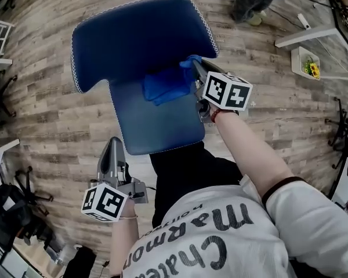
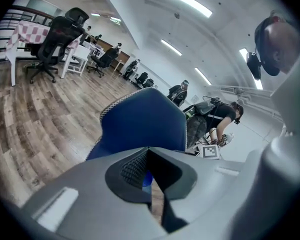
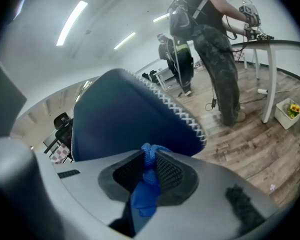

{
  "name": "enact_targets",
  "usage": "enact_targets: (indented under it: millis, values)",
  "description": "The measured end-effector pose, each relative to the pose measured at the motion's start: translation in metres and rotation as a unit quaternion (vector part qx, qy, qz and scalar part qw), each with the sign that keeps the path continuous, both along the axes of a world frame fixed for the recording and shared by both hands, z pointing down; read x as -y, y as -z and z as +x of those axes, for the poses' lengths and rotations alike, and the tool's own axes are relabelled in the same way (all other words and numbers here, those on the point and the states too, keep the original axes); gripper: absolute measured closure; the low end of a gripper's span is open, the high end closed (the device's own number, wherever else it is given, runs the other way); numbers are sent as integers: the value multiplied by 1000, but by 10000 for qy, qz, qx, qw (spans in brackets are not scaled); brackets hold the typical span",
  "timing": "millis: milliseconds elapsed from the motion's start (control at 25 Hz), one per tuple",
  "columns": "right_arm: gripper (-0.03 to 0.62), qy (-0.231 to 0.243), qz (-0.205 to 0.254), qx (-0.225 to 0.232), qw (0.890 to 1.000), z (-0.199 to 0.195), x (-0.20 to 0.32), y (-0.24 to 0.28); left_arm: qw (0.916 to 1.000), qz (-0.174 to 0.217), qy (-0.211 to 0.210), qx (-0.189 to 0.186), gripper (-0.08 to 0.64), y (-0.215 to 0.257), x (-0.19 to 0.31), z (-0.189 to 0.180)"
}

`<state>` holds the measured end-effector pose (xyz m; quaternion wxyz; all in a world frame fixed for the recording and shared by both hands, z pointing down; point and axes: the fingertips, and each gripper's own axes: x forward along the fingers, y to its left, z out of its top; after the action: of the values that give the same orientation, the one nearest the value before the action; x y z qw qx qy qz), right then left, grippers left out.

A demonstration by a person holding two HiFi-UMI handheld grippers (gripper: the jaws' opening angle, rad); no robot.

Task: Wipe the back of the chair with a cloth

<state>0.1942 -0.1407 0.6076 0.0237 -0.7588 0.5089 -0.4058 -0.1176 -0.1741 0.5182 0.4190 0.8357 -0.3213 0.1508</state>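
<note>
Pale wood plank floor [image 1: 40, 114] runs all about, with strip lights overhead and dark office chairs [image 2: 57, 39] standing well off along the far side; a person in camouflage trousers [image 3: 217, 59] bends over a white bench [image 3: 270, 46] at the other end. In the middle stands the blue chair [image 1: 139, 33], its edge picked out in white zigzag stitching, seen from above in the head view with its wide part farther from the wearer than its narrow part. The right gripper [image 1: 196, 67] reaches over the chair at its right side; its jaws are clamped on the blue cloth [image 1: 165, 86], a bunched fold squeezed between the ribbed pads (plain in the right gripper view), and the rest of the cloth lies spread on the chair's surface, near where wide and narrow parts join. The left gripper [image 1: 113, 145] hangs off the chair's near left corner, not touching it; its jaws are drawn together with nothing between them.
</note>
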Motion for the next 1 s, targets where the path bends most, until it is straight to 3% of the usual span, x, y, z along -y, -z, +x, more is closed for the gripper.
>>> enact_targets:
  millis: [120,400,640,800,880,1000]
  values:
    - [523,443,-98,1,9990,-31,23,-9,9998,-127,132,31,552,-14,14,-18]
    - [522,1235,-247,176,9919,-120,108,-32,9990,-386,-204,-42,552,-34,55,-33]
    - [522,2174,-199,239,9756,-200,170,-40,9976,-663,-201,74,552,-50,85,-64]
    - [523,2866,-147,780,9548,-255,198,-48,9964,-773,-352,56,552,-64,102,-78]
    - [523,3115,-114,840,9465,-268,205,-48,9950,-885,-457,88,552,-73,105,-78]
    - [522,3056,-107,545,9505,-255,211,-50,9935,-982,-570,61,552,-80,107,-67]
